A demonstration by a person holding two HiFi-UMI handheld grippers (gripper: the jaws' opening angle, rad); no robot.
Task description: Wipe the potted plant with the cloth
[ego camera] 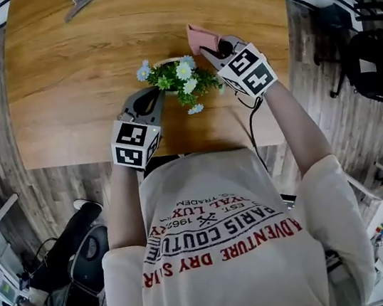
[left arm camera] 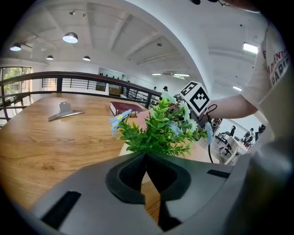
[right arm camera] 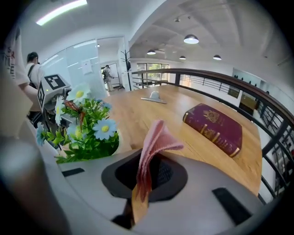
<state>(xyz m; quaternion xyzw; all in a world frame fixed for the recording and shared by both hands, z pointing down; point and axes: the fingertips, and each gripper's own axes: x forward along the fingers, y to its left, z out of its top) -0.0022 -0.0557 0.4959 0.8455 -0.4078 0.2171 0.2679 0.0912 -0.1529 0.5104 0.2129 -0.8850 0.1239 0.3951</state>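
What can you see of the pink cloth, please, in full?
The cloth is small, pink, soft fabric folded into layers. The right gripper is shut on one end; the free end sticks out past the jaws and fans open. It is held above the wooden table, beside the potted plant, apparently not touching it.

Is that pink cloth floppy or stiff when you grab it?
Probably floppy: the pink cloth bunches into soft folds where the right claw pinches it. Likely light too, since that one pinch holds it clear of the table.
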